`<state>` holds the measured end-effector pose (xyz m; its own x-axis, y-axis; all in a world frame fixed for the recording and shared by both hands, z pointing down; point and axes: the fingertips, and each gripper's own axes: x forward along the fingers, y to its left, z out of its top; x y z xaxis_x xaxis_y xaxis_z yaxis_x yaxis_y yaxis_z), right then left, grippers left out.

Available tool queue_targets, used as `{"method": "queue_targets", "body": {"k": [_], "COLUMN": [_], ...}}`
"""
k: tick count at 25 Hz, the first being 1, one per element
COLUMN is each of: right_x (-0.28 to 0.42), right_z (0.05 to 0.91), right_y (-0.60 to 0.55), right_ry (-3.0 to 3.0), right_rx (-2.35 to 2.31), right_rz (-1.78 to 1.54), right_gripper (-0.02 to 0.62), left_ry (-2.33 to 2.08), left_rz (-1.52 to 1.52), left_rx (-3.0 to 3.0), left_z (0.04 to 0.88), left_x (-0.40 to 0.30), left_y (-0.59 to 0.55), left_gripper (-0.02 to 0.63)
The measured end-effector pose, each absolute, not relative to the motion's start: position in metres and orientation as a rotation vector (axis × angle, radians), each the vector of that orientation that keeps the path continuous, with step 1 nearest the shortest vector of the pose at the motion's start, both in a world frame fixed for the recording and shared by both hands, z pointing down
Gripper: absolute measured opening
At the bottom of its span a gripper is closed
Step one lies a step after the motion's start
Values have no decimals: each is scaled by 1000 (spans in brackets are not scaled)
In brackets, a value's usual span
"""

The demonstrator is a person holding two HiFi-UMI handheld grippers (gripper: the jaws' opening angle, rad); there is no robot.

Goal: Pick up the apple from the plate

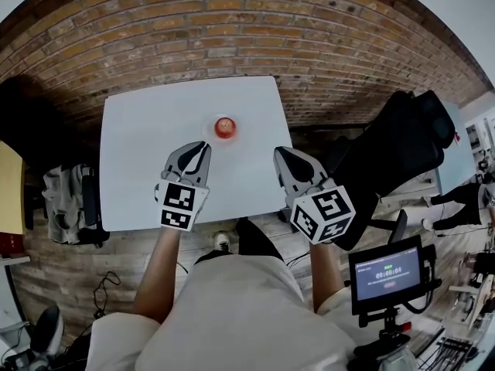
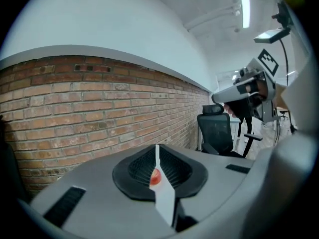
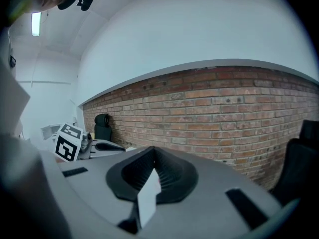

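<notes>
A red apple (image 1: 224, 127) sits on a small pale plate (image 1: 211, 131) in the middle of the white table (image 1: 139, 153). My left gripper (image 1: 205, 146) hovers over the table just short of the plate, to the apple's near left, jaws shut and empty. In the left gripper view the apple (image 2: 155, 178) shows through the thin slit between the closed jaws of that gripper (image 2: 157, 148). My right gripper (image 1: 280, 154) is at the table's right edge, further from the apple, also shut with nothing held. In the right gripper view its jaws (image 3: 153, 152) leave only a sliver of table visible.
A brick wall (image 1: 232, 29) runs behind the table. A black office chair (image 1: 398, 141) stands close to the table's right side. A small monitor on a stand (image 1: 388, 273) is at lower right, and a grey bag (image 1: 69, 195) lies on the wooden floor at left.
</notes>
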<state>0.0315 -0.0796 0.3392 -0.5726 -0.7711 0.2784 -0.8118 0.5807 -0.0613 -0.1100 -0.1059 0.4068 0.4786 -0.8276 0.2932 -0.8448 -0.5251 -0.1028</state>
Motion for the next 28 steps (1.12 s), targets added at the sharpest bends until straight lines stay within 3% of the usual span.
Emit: {"method": "queue_targets", "body": {"k": [11, 28], "right_x": [31, 48], "right_z": [356, 404], "right_y": [-127, -193], "right_ry": [-2579, -2539], "right_rx": [1268, 1185], "right_rz": [291, 411], "right_gripper": [3, 3], "left_ry": [-1413, -1353], "left_rz": [597, 689], "left_rx": [2595, 2453], "left_z": [460, 529], "left_x": [-98, -81], "left_y": [-153, -222], "left_gripper": [28, 141]}}
